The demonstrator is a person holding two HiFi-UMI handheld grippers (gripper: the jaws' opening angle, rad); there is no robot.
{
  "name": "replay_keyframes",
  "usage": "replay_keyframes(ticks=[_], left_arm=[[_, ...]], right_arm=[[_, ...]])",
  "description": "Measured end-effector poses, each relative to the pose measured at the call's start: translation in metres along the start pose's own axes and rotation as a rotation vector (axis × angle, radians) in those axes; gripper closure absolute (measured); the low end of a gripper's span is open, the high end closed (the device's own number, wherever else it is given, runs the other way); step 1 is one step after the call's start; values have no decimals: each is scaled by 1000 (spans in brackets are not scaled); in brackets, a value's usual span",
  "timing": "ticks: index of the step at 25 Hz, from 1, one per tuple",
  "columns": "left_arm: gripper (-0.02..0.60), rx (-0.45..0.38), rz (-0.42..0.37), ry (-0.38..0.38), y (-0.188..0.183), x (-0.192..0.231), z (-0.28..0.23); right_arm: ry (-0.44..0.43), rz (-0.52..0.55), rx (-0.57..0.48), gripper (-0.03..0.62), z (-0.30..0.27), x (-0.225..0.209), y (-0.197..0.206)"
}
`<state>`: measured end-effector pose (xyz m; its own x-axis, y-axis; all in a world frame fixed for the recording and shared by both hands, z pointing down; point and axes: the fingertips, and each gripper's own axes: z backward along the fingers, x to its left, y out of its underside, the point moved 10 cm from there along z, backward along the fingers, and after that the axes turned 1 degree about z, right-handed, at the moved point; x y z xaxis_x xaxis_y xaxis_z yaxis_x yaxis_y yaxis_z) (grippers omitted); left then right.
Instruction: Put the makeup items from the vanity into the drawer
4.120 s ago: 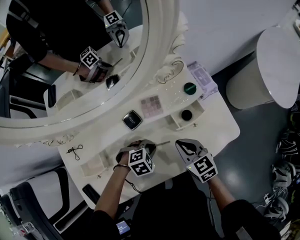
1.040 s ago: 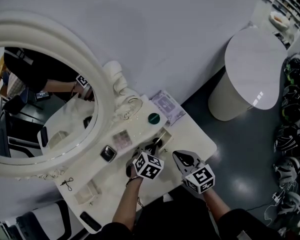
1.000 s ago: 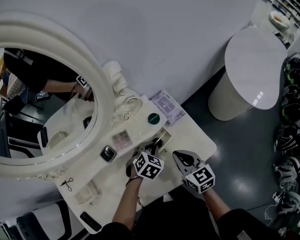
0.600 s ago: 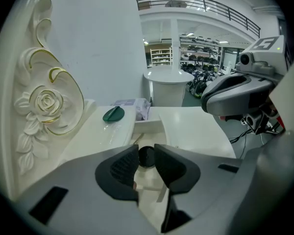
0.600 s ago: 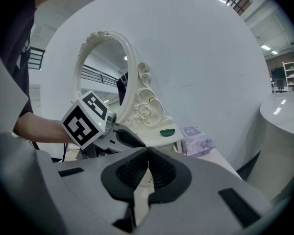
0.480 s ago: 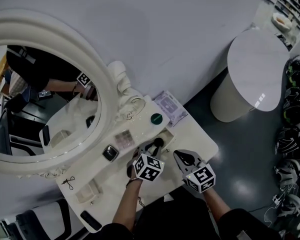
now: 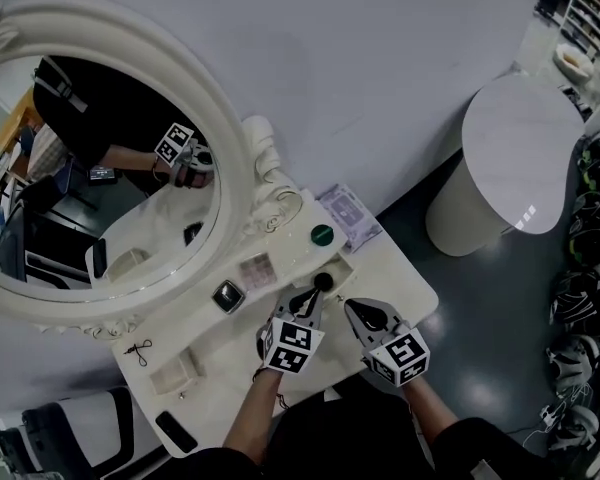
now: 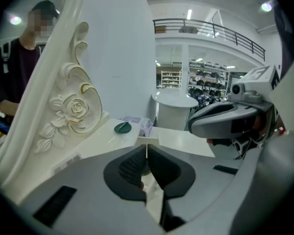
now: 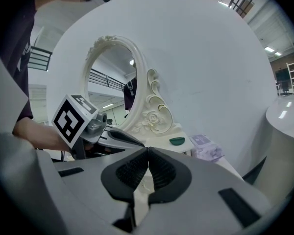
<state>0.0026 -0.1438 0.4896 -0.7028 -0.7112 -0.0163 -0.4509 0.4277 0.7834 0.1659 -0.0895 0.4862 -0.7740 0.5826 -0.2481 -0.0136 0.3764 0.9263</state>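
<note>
On the white vanity point(image 7: 400, 278), a square black compact point(image 7: 228, 296) lies at 9 o'clock of the left gripper point(image 7: 313, 293), and a pink eyeshadow palette point(image 7: 257, 268) at 10 o'clock. The left gripper's jaws are pressed together with nothing visible between them. A small black round item point(image 7: 323, 281) sits at its tip, contact unclear. A green round lid point(image 7: 322, 235) lies at 12 o'clock. The right gripper point(image 7: 349, 305), at 3 o'clock, is closed and empty.
</note>
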Motion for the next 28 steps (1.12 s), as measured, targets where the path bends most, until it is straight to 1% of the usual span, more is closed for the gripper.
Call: replay_keyframes(ticks=[4, 8, 12, 16, 19, 28], left_arm=[[566, -103, 59, -28, -1, -6, 31], [568, -201, 127, -59, 7, -15, 61], [568, -279, 173, -80, 18, -25, 88], [568, -332, 184, -76, 30, -34, 111], [568, -360, 190, -52, 38, -40, 126], [568, -434, 150, 4, 57, -54, 171]], right_arm=[[-26, 8, -31, 571, 2, 11, -6], [-58, 9, -58, 571, 6, 26, -10], [-59, 15, -86, 571, 10, 39, -8], [-45, 9, -108, 571, 15, 61, -7], [-25, 10, -124, 571, 22, 81, -5], [48, 56, -188, 571, 49, 138, 1]])
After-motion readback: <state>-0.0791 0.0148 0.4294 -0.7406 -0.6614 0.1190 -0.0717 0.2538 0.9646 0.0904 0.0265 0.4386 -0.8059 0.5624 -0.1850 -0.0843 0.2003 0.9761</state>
